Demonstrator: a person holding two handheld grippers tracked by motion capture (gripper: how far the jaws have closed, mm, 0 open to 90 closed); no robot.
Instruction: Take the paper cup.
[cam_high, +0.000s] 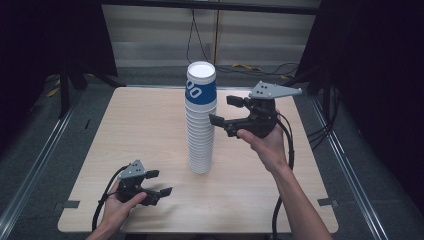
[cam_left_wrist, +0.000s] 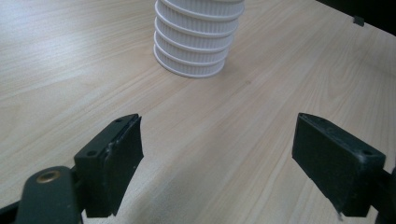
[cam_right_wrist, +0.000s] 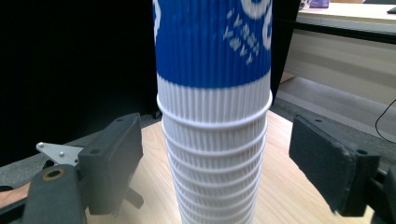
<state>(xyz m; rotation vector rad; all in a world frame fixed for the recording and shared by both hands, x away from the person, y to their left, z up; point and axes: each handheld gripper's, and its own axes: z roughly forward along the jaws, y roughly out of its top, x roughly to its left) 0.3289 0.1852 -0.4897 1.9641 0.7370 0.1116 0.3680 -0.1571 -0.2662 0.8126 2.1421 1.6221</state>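
- From my left gripper view, the cup stack is cut off at 12 o'clock; I get just its lowest rims.
- My right gripper view crops the stack at 12 and 6 o'clock, so top and base are lost.
- The blue print on the top cup is cropped; I can't read it.
- In the high view, the floor clutter at 12 o'clock is too small to identify.

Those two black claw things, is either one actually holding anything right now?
No, nothing is held. The right gripper is open beside the upper part of the cup stack, not touching it. The left gripper is open over the table.
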